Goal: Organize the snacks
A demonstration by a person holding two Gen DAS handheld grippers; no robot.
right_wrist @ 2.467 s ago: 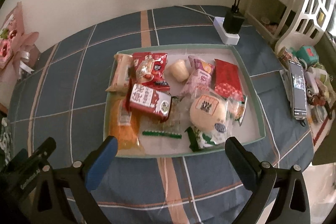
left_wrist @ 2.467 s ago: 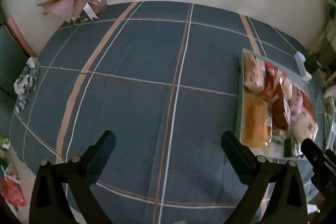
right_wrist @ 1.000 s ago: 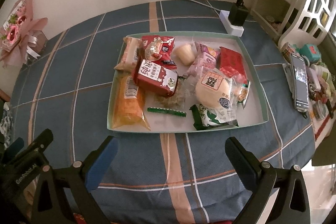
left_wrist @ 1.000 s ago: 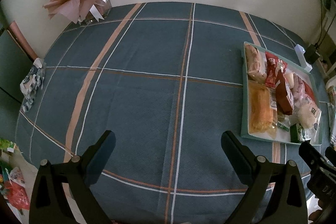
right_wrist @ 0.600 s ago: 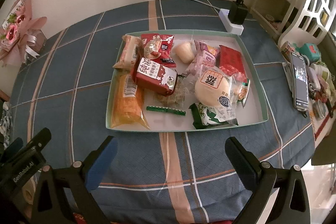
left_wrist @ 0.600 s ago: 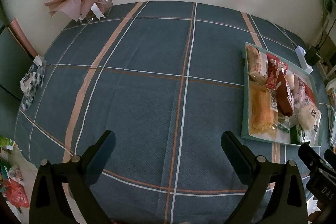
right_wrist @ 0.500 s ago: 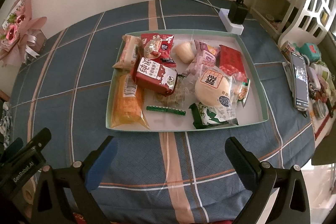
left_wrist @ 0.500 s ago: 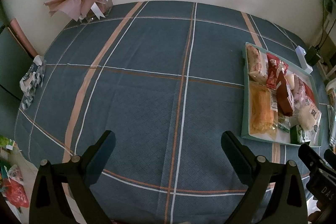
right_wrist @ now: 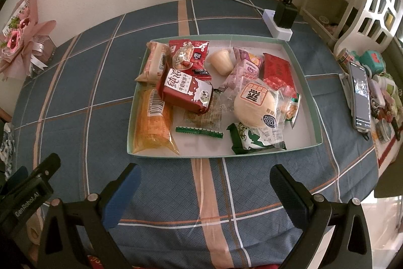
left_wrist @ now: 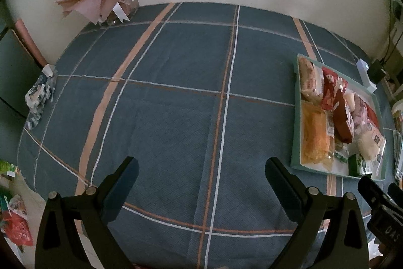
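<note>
Both views have barely shifted since half a second ago. Largest, the checked counter (left_wrist: 176,92) carries a green tray (right_wrist: 312,97) on its right side, holding the snacks: orange packet (right_wrist: 151,127), round bun (right_wrist: 254,102), red biscuit pack (right_wrist: 186,90). Left tool (left_wrist: 201,168) and right tool (right_wrist: 204,175) hover spread wide, empty, near the counter's front.
</note>
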